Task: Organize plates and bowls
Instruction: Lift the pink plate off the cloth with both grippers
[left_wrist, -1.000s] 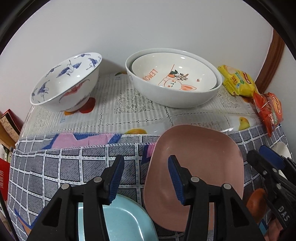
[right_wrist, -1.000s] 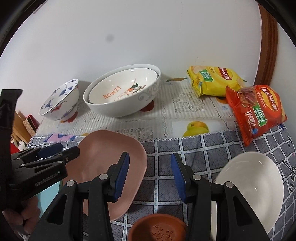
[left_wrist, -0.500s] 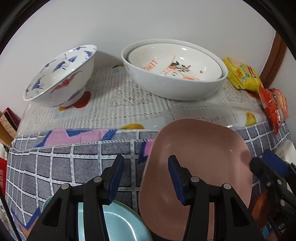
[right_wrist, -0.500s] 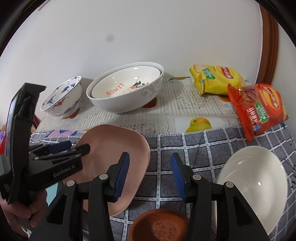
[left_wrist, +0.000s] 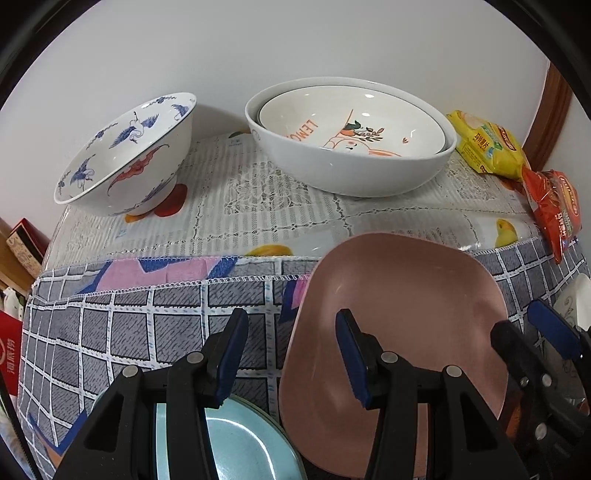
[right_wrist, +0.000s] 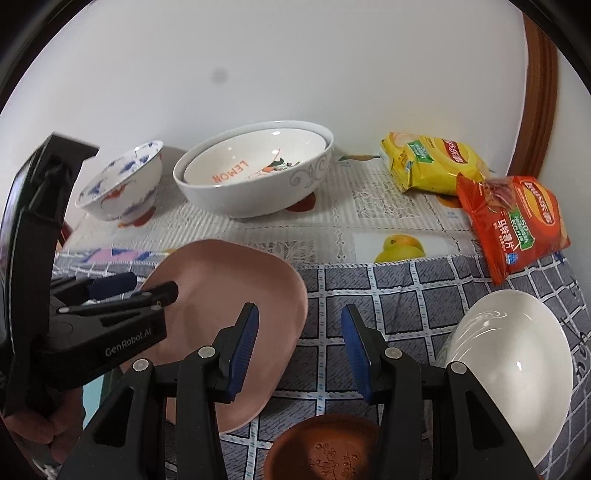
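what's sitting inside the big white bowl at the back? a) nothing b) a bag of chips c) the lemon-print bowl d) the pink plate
c: the lemon-print bowl is nested inside the big white bowl, its rim just within the larger rim; both wrist views show it.

The widest open stretch is the grey checked cloth (right_wrist: 388, 295) ahead of the right gripper (right_wrist: 299, 350), between the pink rounded-square plate (right_wrist: 236, 295) and the glossy white bowl (right_wrist: 517, 350). A brown clay dish (right_wrist: 325, 450) sits just below that gap. Farther back, bare lace-patterned covering (left_wrist: 258, 192) lies between the blue-and-white crane bowl (left_wrist: 125, 155) and the two nested white bowls (left_wrist: 351, 147). The yellow (right_wrist: 432, 166) and red snack bags (right_wrist: 517, 221) crowd the right rear corner by the wall.
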